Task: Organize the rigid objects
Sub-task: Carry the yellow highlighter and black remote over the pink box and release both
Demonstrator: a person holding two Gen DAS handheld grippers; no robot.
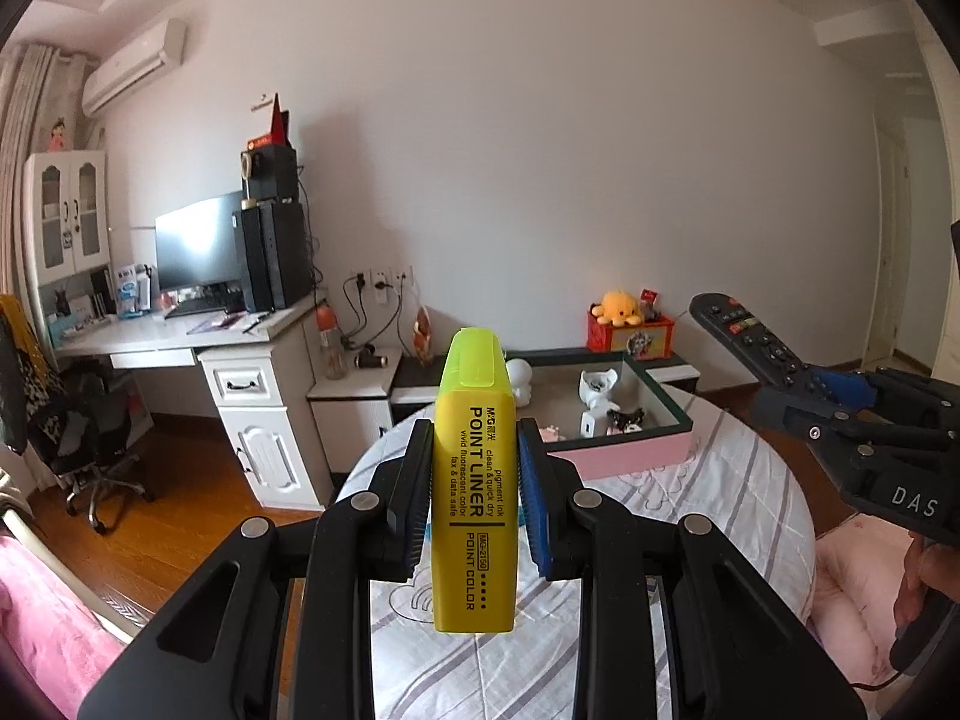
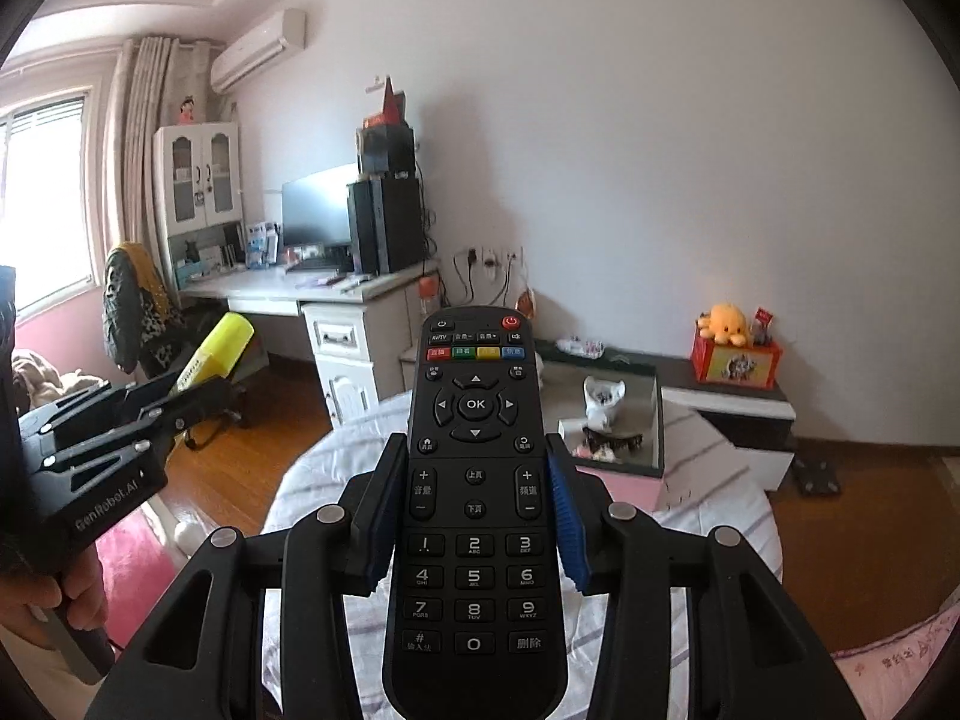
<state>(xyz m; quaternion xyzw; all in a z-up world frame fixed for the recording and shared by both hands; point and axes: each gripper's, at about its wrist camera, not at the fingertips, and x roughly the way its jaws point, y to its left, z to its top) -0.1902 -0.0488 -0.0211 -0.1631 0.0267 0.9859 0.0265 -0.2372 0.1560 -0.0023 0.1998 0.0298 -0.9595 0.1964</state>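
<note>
Left gripper (image 1: 474,498) clamped on yellow highlighter (image 1: 474,480), cap pointing away, held in the air above striped bedding (image 1: 720,480). Right gripper (image 2: 474,516) clamped on black remote (image 2: 474,510), buttons up, also raised. Pink-sided tray (image 1: 624,450) lies beyond on the bedding, small items inside.

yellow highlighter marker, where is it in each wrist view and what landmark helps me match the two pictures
Left wrist view: the yellow plastic highlighter marker stands dead centre, clamped in the left hand-held gripper.
Right wrist view: the same marker pokes up at the left edge, in that hand-held gripper seen from the side.
Shared landmark: the orange plush octopus on the red box, right of centre in both.
</note>
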